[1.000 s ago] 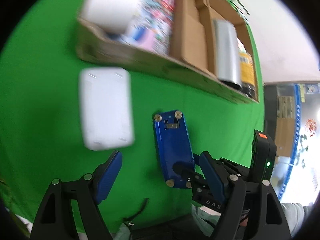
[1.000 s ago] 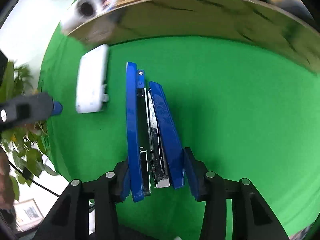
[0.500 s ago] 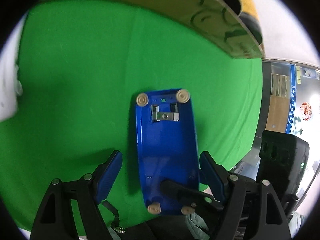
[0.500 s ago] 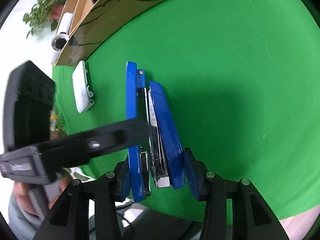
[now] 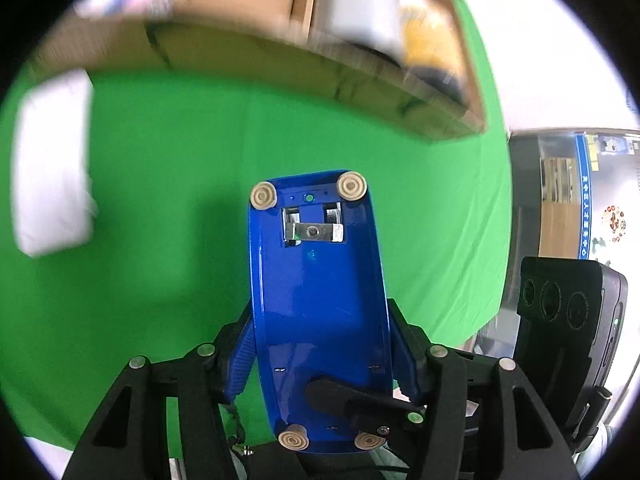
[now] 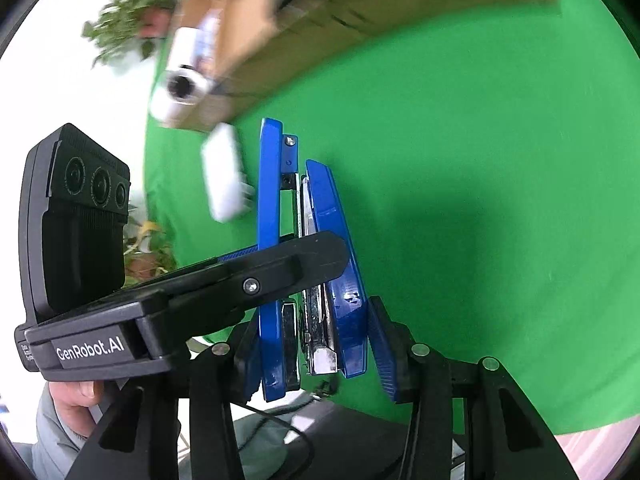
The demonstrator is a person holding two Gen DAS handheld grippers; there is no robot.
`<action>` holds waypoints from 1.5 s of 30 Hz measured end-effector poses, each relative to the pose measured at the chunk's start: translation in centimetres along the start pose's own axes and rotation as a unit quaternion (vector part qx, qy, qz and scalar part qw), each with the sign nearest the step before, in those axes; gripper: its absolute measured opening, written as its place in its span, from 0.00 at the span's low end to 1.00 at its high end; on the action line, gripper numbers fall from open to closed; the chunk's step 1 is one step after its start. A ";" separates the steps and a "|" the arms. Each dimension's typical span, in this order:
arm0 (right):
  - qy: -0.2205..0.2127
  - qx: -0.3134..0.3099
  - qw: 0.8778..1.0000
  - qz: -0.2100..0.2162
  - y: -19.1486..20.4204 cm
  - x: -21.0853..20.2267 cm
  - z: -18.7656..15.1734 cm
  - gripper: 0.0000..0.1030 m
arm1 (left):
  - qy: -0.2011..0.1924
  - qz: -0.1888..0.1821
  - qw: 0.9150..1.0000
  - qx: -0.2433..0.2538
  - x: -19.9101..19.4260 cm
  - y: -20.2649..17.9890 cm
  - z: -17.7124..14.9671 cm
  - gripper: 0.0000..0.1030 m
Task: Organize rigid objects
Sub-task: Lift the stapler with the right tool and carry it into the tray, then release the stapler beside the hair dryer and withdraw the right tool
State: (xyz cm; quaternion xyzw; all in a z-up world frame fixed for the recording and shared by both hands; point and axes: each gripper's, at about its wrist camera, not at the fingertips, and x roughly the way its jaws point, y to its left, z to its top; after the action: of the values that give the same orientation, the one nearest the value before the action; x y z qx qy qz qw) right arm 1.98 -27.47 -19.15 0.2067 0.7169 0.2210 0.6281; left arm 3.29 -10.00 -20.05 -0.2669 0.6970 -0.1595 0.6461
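A blue stapler is held in the air above the green cloth by both grippers. In the left wrist view its underside (image 5: 320, 292) with round feet faces me, and my left gripper (image 5: 324, 356) is shut on its two long edges. In the right wrist view I see it edge-on (image 6: 272, 240); my right gripper (image 6: 316, 348) is shut on its base and top arm near the rear. The left gripper's finger (image 6: 256, 268) crosses in front of the stapler there.
A cardboard box (image 5: 248, 52) with compartments holding a white roll (image 6: 180, 84), papers and cans lies at the far side, blurred. A white rectangular case (image 5: 52, 160) lies on the green cloth (image 5: 180, 160) to the left, also in the right wrist view (image 6: 224, 176).
My left gripper has closed on the stapler's edges; it was open around it before. Both grippers with the stapler have shifted, and the box has come back into view.
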 end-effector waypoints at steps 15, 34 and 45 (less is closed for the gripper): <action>-0.082 -0.099 0.991 0.035 12.5 -10.6 5.2 0.43 | -0.139 0.021 0.989 0.036 -16.0 0.9 7.0 0.55; -0.045 -0.027 0.998 0.026 15.9 2.7 18.3 0.43 | -0.071 0.026 0.997 0.007 -12.4 7.4 18.9 0.55; -0.037 0.001 0.999 -0.005 14.6 7.7 22.9 0.44 | -0.024 0.049 0.998 0.026 -8.7 7.9 22.1 0.55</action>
State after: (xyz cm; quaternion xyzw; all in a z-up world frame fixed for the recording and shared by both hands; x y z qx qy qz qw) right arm 24.01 -9.79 -19.53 0.2120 0.6947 0.2093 0.6547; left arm 24.00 4.13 -19.98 -0.2191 0.6894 -0.1392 0.6763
